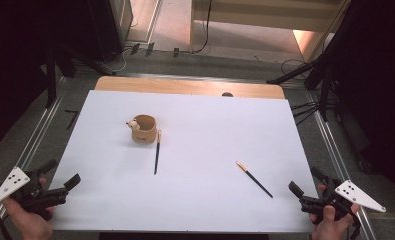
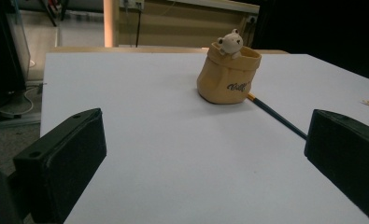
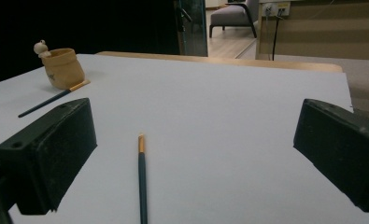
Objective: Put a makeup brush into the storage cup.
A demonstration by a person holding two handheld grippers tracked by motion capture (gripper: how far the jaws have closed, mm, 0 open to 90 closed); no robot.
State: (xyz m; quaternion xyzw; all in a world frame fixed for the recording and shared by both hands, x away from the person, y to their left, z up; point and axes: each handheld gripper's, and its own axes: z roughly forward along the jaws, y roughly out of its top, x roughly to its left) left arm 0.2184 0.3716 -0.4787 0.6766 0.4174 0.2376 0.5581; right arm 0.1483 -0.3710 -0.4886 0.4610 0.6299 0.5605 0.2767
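A tan sack-shaped pot [image 1: 144, 128] with a small white animal figure on its rim stands upright left of the sheet's middle, also seen as the pot [image 2: 228, 74] and the pot [image 3: 64, 68]. One dark pencil [image 1: 157, 151] lies just right of it, the same pencil [image 2: 274, 114] and pencil [image 3: 53, 98]. A second dark pencil [image 1: 254, 179] lies toward the front right, the pencil [image 3: 142, 181] between my right jaws' line of sight. My left gripper [image 1: 60, 177] is open at the front left corner. My right gripper [image 1: 305, 181] is open at the front right.
A white sheet [image 1: 195, 150] covers a wooden table [image 1: 185, 86]. Metal rails run along both sides on the floor. Cables and dark stands sit beyond the far edge and at the right. A hand holds each gripper at the bottom corners.
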